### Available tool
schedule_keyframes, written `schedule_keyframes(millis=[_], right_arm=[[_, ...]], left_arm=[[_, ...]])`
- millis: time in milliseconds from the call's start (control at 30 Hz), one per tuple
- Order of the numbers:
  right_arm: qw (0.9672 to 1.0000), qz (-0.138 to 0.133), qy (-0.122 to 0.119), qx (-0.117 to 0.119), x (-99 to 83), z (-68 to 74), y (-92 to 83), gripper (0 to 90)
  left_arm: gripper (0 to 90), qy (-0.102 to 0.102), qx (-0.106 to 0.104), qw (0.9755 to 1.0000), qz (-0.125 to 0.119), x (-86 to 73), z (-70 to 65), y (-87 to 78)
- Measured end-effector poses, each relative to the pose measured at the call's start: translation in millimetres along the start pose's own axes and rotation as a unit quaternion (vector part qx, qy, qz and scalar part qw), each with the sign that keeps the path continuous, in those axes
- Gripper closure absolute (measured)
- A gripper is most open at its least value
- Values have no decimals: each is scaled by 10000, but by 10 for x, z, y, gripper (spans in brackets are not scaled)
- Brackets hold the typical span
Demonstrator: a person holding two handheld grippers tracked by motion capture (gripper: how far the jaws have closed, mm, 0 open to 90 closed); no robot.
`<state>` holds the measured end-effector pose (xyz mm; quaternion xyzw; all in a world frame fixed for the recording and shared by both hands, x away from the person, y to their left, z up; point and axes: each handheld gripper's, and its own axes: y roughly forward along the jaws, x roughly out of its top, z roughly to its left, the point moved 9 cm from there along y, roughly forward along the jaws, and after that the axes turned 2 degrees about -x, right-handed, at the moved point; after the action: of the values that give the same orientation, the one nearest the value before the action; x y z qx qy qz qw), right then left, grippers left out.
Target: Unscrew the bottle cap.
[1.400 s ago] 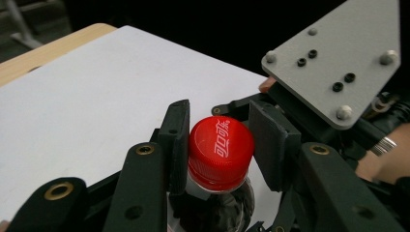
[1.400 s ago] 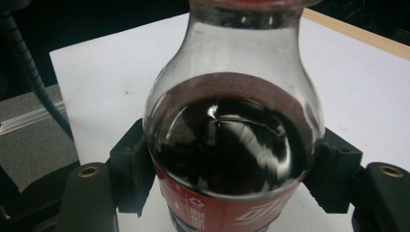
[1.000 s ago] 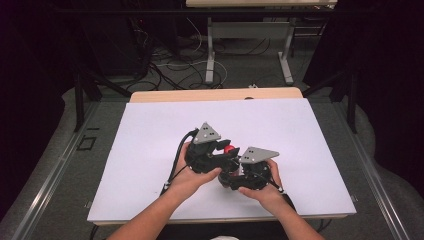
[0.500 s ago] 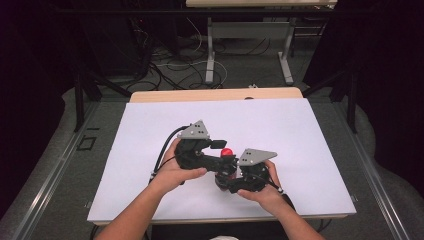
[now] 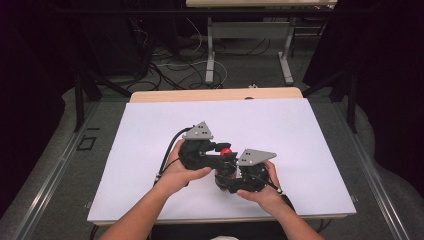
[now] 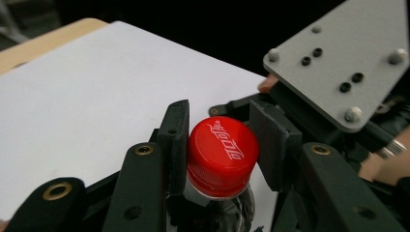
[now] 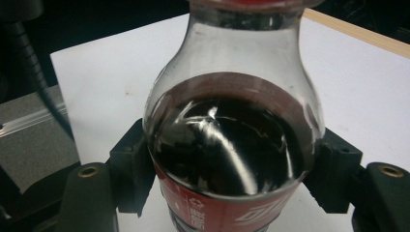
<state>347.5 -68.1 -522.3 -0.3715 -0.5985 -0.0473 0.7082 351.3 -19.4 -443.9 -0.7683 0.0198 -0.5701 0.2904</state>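
1. Bottle (image 7: 231, 145) is the landmark for all of this: it is sitting between my two claws, above the near part of the white table (image 5: 150, 130), with dark cola filling it up to the shoulder.
2. My right gripper (image 7: 232, 179) is pinching the bottle's body at the label, one jaw pressing on either side.
3. My left gripper (image 6: 220, 150) has just been closing, and its pads are now clamping the red cap (image 6: 221, 153) on top of the bottle, left pad flush, right pad touching the cap's far side.
4. If I am twisting the cap, I judge the body could be spinning inside my right jaws, since round wet-looking plastic gives little purchase.
5. Squeezing harder there could be dimpling the bottle and pushing cola out once the seal breaks.
6. Cola may also be fizzing over the neck and onto the table below the bottle.
7. My left pads are sitting high on the cap, so they could be slipping off its ridges.
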Motion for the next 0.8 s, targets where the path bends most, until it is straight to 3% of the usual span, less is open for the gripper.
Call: schedule_keyframes(millis=[100,167,233,300,433,667,800], right_arm=[[9998,47,95,-144,-9,-24,-3,301],[9997,33,138,-207,-9,-32,2,301],[9995,-1,157,-265,-4,-38,2,301],[9997,47,168,-194,-10,-38,-8,301],[9997,53,188,-120,-19,-42,-11,301],[9998,64,196,26,-7,-14,-26,301],[9999,-4,132,51,17,13,-29,301]], left_arm=[[611,-271,539,9982,-73,6,-18,22],[612,-191,836,9963,-98,12,-47,40],[611,-245,967,9949,-150,23,-53,51],[602,-215,924,9954,-100,35,-45,48],[502,-254,640,9976,-96,70,-55,-3],[484,28,112,9999,10,61,-47,-103],[513,-22,-92,10000,25,15,10,-81]])
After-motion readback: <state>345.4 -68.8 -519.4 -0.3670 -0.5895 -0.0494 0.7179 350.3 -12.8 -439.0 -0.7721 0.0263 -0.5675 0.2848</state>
